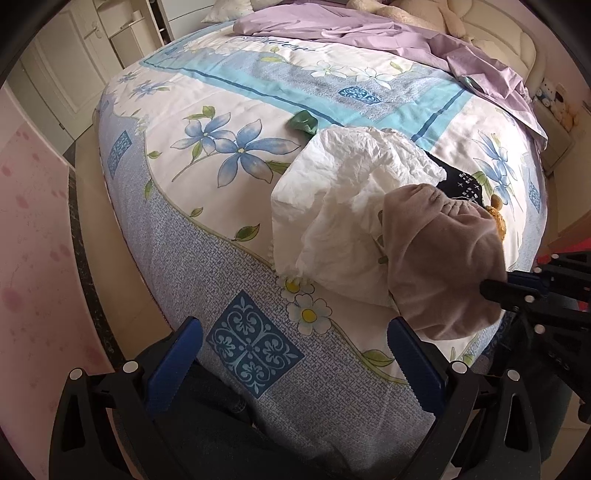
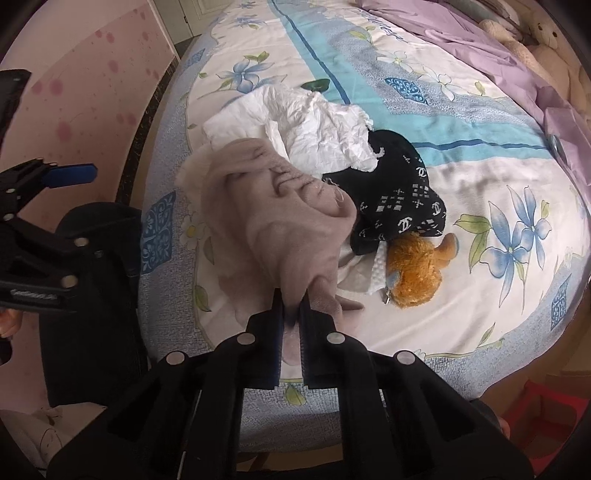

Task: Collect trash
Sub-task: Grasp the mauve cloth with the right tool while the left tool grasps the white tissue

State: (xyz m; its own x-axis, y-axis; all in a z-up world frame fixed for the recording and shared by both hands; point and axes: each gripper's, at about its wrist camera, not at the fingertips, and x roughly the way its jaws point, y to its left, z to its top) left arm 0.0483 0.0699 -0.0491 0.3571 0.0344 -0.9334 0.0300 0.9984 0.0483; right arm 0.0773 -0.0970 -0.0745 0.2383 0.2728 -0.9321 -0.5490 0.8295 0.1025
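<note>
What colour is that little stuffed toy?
Golden brown stuffed toy, clearest in the right wrist view.

This is a bedroom in a home. A bed (image 1: 229,206) fills most of both views, spread with a floral cover (image 2: 480,206) of blue flowers and turquoise bands, and a rumpled lilac sheet (image 1: 351,29) lies toward its far end. Cream plush toys (image 1: 417,14) rest by the padded headboard (image 1: 506,40), and a small brown stuffed toy (image 2: 413,273) lies on the cover. Pink flowered wallpaper (image 2: 92,85) lines one wall, and pale panelled cupboard doors (image 1: 74,55) stand beyond the bed.
</note>
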